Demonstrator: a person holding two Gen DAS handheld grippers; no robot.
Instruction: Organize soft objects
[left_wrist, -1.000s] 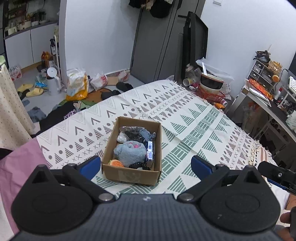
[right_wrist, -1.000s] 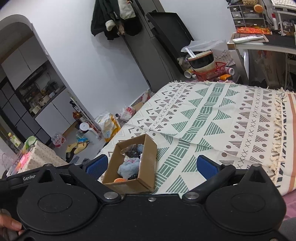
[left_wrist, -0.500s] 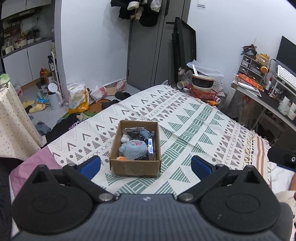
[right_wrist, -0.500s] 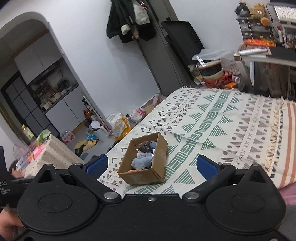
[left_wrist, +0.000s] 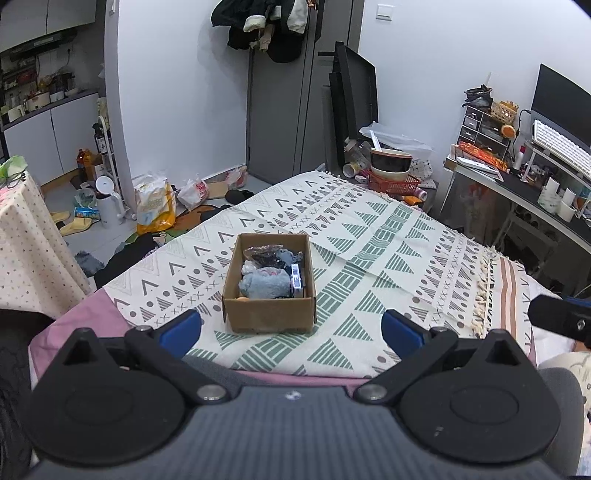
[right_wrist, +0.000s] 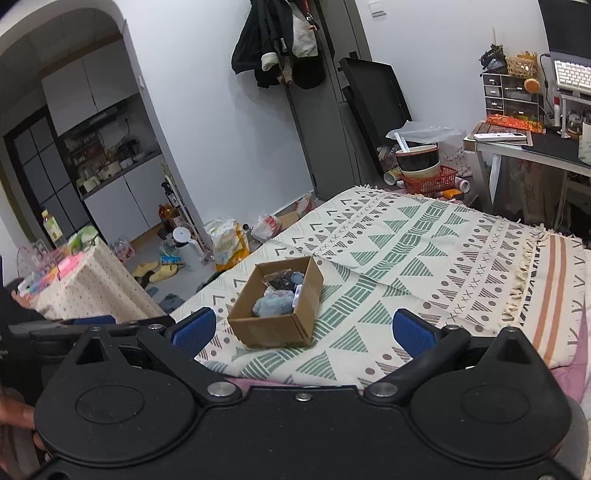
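A brown cardboard box (left_wrist: 269, 315) stands on the patterned blanket (left_wrist: 369, 236) on the bed. It holds a grey-blue plush (left_wrist: 264, 285), a dark crinkly bag (left_wrist: 266, 254), a small orange item (left_wrist: 242, 298) and a blue-and-white packet (left_wrist: 295, 275). The box also shows in the right wrist view (right_wrist: 275, 328), with the plush (right_wrist: 273, 304) inside. My left gripper (left_wrist: 291, 332) is open and empty, well short of the box. My right gripper (right_wrist: 301, 332) is open and empty, also held back from the box.
The blanket's tasselled edge (left_wrist: 484, 291) lies to the right. A spotted cloth table (left_wrist: 29, 243) stands left of the bed. Bags and slippers litter the floor (left_wrist: 155, 206). A desk (left_wrist: 517, 184) and a red basket with bowls (left_wrist: 391, 177) stand beyond the bed.
Both grippers have pulled back and up from the box, which now looks smaller and farther. More of the room and the blanket's near edge are in view. Both jaws stayed open.
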